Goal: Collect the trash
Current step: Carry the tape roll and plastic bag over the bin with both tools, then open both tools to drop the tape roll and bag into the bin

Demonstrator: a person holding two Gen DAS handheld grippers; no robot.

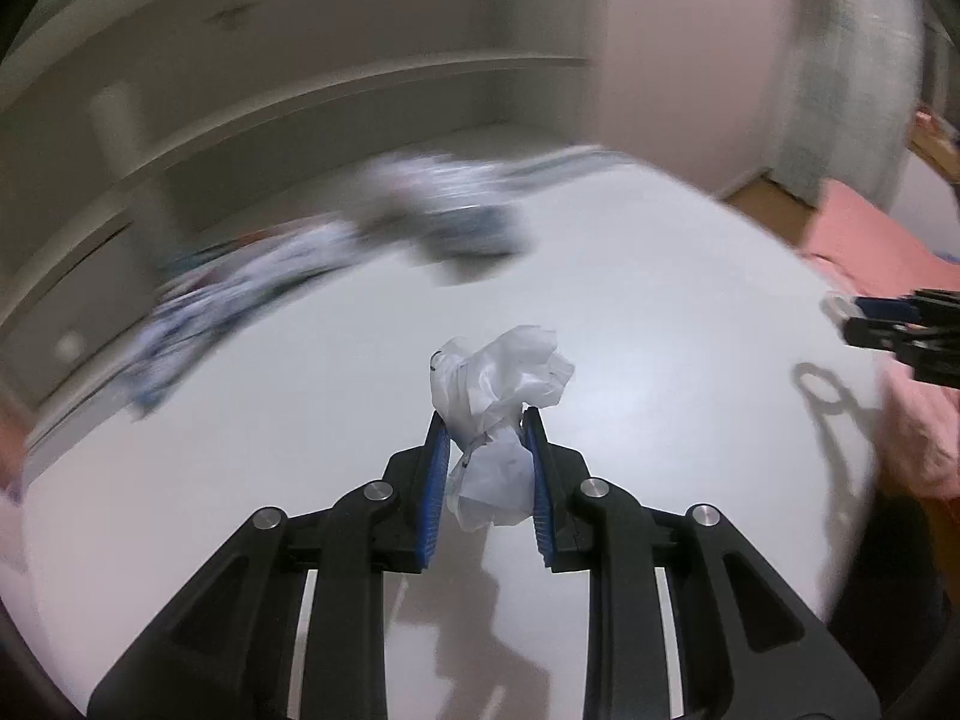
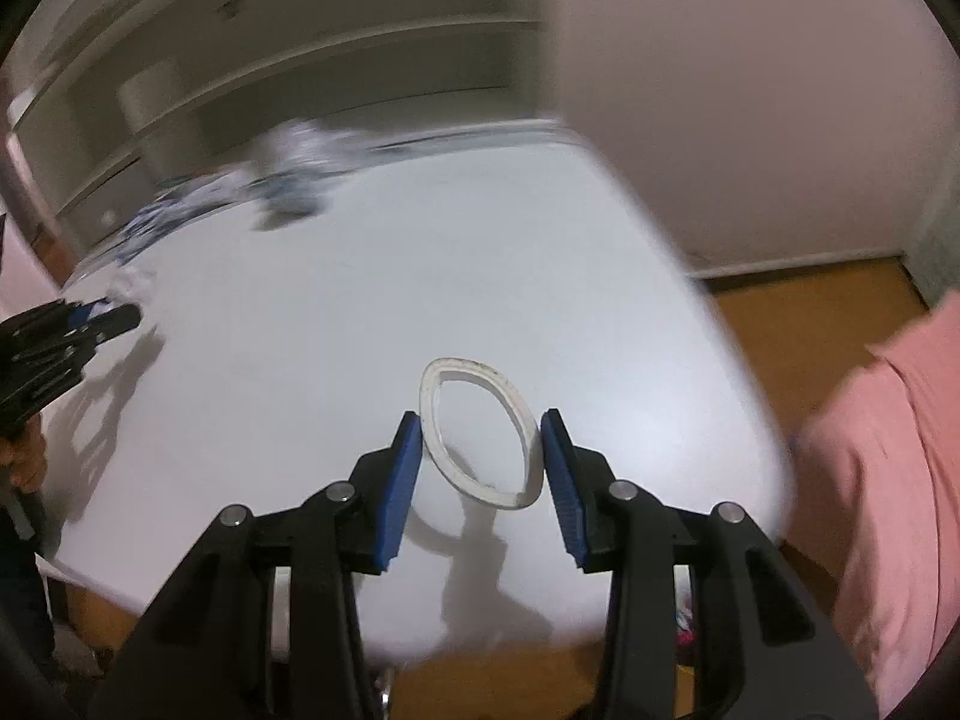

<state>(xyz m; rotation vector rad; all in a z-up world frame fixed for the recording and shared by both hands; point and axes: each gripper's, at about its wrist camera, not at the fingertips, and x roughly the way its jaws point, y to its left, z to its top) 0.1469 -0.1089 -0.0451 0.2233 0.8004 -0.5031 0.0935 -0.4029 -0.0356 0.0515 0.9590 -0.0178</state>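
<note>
A crumpled white plastic wad (image 1: 498, 378) is pinched between the blue pads of my left gripper (image 1: 483, 420), which holds it just above the white table (image 1: 630, 300). My right gripper (image 2: 480, 420) is shut on a thin white ring (image 2: 462, 365), squeezing it into an oval over the table's near right part. In the left wrist view the right gripper (image 1: 864, 318) enters from the right edge. The right wrist view has the left gripper (image 2: 120, 315) at its left edge. More wrappers (image 1: 444, 210) lie blurred at the table's far side.
Blurred white-and-blue packaging (image 2: 294, 180) stretches along the table's back left edge. Pale shelves (image 1: 300, 90) stand behind it. A person's pink garment (image 2: 888, 450) is at the right. Wooden floor (image 2: 798, 312) shows beyond the table's right edge.
</note>
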